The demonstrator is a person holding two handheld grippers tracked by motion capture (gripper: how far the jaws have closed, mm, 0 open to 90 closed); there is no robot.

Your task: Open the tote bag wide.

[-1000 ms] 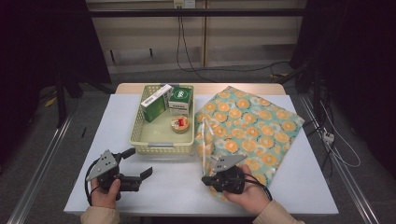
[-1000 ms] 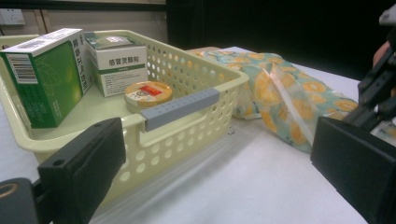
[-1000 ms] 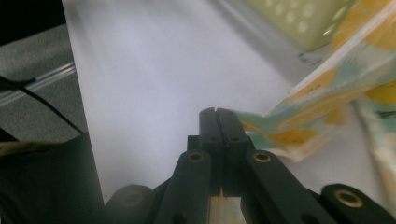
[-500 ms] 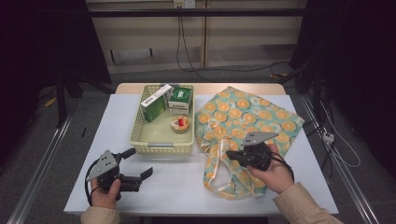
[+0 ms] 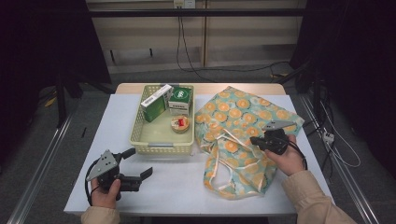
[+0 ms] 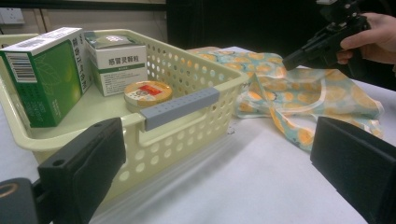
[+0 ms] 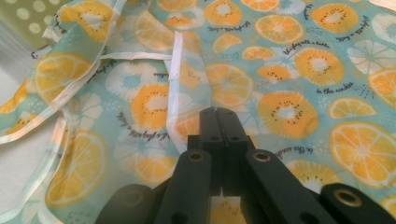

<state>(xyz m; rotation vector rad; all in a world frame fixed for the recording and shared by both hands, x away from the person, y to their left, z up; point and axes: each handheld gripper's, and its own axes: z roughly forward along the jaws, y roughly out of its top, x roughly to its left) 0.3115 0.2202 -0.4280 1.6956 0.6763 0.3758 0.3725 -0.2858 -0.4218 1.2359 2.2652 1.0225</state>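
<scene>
**Bag opening in progress: right hand-held gripper pulling the fabric**

The table (image 5: 154,186) is carrying a fruit-print cloth bag (image 5: 243,116), lying right of the yellow basket (image 5: 161,148). The right hand-held gripper (image 7: 219,116) is sitting over the bag's middle, jaws clenched; whether fabric is pinched between them I cannot tell. The left hand-held gripper (image 5: 140,163) is resting released at near left. Judged next: lifting the bag's mouth open, with the left catching the opposite edge.

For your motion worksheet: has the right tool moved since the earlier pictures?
Yes. The right tool, shut on the bag, has moved from the table's near edge up and rightward, away from the basket.
</scene>
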